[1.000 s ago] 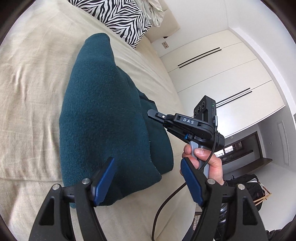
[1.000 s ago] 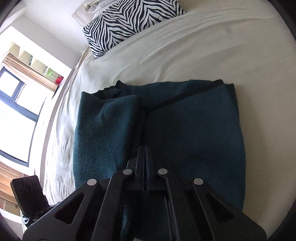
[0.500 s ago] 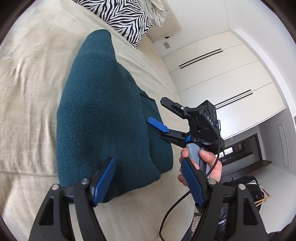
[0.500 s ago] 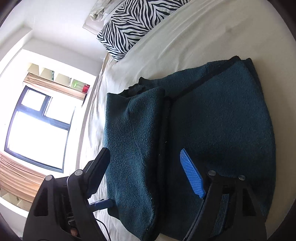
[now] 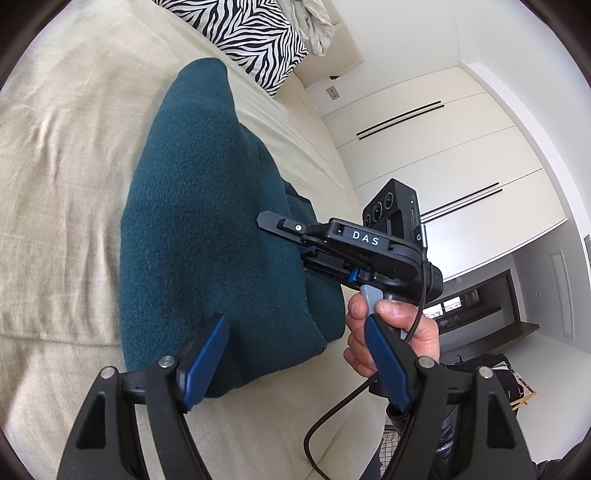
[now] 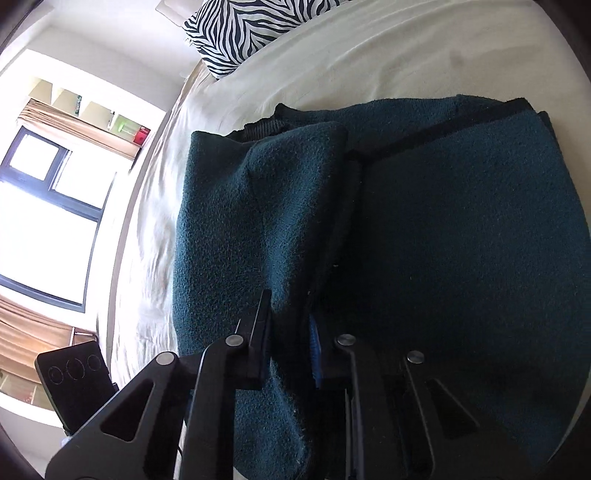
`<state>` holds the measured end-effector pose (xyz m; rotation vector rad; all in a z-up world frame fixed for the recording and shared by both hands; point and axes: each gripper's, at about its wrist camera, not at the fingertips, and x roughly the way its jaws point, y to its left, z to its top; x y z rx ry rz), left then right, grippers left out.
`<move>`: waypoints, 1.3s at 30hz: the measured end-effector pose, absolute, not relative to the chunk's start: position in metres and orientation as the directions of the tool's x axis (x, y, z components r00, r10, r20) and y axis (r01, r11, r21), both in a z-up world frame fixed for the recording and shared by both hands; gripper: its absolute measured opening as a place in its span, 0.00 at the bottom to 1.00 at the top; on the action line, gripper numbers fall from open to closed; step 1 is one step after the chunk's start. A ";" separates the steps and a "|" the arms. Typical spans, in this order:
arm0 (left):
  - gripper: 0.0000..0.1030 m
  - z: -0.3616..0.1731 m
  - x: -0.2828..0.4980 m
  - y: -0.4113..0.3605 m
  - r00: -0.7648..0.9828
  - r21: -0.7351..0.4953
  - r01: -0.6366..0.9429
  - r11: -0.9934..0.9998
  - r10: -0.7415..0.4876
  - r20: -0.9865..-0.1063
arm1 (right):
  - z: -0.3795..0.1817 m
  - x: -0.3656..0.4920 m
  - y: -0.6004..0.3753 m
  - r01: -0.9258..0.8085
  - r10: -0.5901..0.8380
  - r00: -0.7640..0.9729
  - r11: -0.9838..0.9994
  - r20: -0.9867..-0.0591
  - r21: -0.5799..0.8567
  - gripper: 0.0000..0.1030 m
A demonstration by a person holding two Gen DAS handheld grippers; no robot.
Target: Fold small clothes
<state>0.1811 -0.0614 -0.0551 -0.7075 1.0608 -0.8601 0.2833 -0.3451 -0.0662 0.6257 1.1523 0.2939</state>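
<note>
A dark teal fleece garment (image 5: pixel 207 221) lies folded on the cream bed (image 5: pixel 55 147). In the right wrist view one narrow panel of the garment (image 6: pixel 461 240) lies folded over its left side. My right gripper (image 6: pixel 290 310) is closing its jaws, and the near edge of that folded panel is pinched between them. The left wrist view shows the right gripper (image 5: pixel 291 240) held by a hand (image 5: pixel 391 325), its tips pressed into the cloth's right side. My left gripper (image 5: pixel 295 360) hangs open over the garment's near corner, and its pads touch nothing.
A zebra-print pillow (image 5: pixel 251 33) sits at the head of the bed (image 6: pixel 369 55). White wardrobe doors (image 5: pixel 443 147) stand beyond the bed's right edge. A bright window (image 6: pixel 37 221) lies to the left. A black cable (image 5: pixel 332 417) trails from the right gripper.
The right gripper opened wide half a second ago, moved down onto the garment and has closed on the folded panel's edge. The left gripper has stayed put, open.
</note>
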 end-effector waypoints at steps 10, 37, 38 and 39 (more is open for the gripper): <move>0.75 -0.043 0.180 -0.075 0.228 -0.828 0.268 0.493 -0.867 -0.443 | -0.036 0.260 -0.410 0.138 0.431 0.450 0.832 -0.782 0.537 0.12; 0.75 0.010 0.260 -0.150 0.327 -0.613 0.439 0.657 -0.753 -0.571 | -0.085 0.218 -0.490 0.236 0.435 0.523 0.752 -0.733 0.615 0.17; 0.75 0.011 0.271 -0.156 0.343 -0.588 0.439 0.680 -0.731 -0.590 | -0.084 0.218 -0.491 0.241 0.431 0.521 0.754 -0.737 0.611 0.18; 0.75 0.009 0.281 -0.162 0.358 -0.559 0.438 0.704 -0.707 -0.610 | -0.081 0.216 -0.492 0.247 0.429 0.516 0.754 -0.741 0.608 0.19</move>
